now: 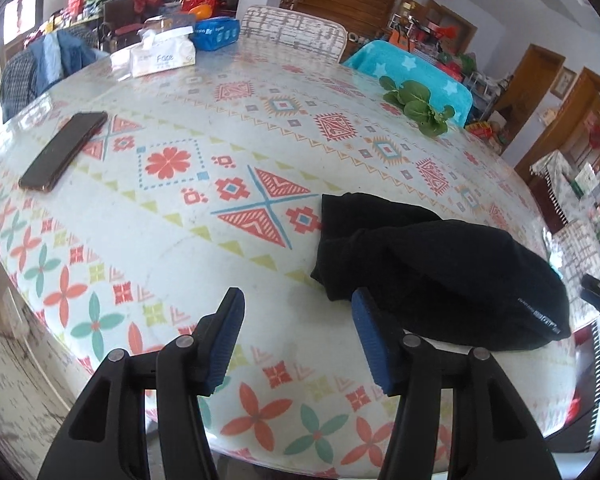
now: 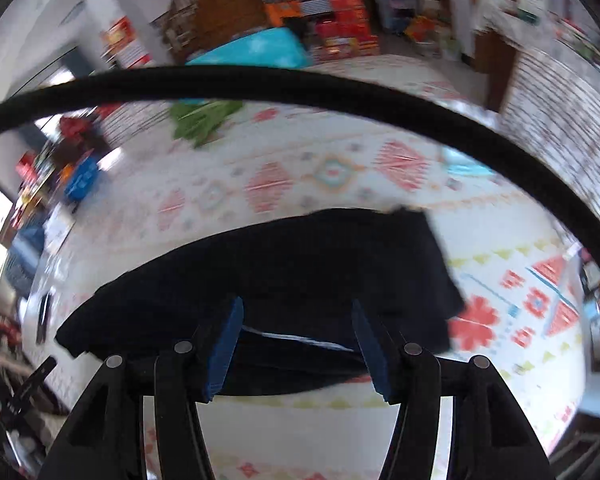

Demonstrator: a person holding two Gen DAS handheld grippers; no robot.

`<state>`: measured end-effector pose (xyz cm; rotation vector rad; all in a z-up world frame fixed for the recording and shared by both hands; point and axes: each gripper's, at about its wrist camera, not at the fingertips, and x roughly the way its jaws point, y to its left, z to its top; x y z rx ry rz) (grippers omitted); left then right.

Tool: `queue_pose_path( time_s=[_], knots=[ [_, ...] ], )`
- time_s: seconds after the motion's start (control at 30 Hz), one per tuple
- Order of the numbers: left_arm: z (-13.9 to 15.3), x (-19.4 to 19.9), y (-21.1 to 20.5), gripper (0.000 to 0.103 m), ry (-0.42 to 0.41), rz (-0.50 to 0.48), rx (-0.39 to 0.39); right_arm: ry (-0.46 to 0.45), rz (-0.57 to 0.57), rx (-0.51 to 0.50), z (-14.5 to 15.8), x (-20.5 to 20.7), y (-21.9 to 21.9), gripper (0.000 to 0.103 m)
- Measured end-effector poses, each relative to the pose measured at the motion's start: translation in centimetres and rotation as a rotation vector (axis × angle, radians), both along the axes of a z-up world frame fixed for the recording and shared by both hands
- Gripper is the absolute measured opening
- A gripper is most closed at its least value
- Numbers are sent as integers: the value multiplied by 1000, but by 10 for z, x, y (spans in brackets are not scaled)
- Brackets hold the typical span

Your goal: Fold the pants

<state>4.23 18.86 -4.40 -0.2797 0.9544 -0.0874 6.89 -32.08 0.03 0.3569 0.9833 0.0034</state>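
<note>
Black folded pants (image 1: 440,276) lay on the tabletop (image 1: 188,216), long axis 10-to-4, at 2 o'clock off the left hand-held gripper (image 1: 298,336), half open, empty. Right hand-held gripper (image 2: 298,344), directly over them, nearer, half open, gripped nothing.

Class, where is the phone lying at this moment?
In the left wrist view the phone lies flat at the left of the table, apart from the tissue pack behind it and far left of the black pants.
</note>
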Motion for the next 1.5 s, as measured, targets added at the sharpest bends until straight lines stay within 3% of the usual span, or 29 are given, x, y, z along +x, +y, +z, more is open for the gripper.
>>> queue_pose_path(
  time_s=[0.07,0.2,0.37,0.5,0.67,0.83,1.0,1.13,1.17,1.2,1.27,1.33,1.5],
  knots=[
    [-3,-3,1,55,8,12,-34,2,194,12,1,37,63,59],
    [-7,-9,-1,55,18,32,-71,22,477,10,-4,102,175,41],
    [-14,-11,-1,55,34,51,-78,145,621,24,-43,162,263,37],
    [-20,-13,6,55,52,75,-132,220,753,-3,-64,134,287,37],
    [-29,-11,10,55,64,94,-175,323,985,-130,-84,89,304,37],
    [-36,-9,5,55,75,83,-179,227,1022,-164,-69,93,312,38],
    [-39,-10,1,55,84,79,-174,147,1071,-179,-67,102,332,64],
    [-43,-10,1,55,92,86,-184,128,1122,-181,-72,111,359,64],
    [-43,-11,0,55,94,87,-184,127,1143,-193,-75,109,367,60],
    [-44,-11,0,55,96,88,-183,129,1168,-213,-79,109,372,38],
    [-43,-9,-1,55,94,87,-180,145,1212,-261,-87,102,380,24],
    [-41,-6,-2,55,90,84,-172,131,1209,-259,-84,99,377,18],
    [-30,15,-8,55,51,56,-182,78,1093,-158,-54,115,357,17]
  ],
)
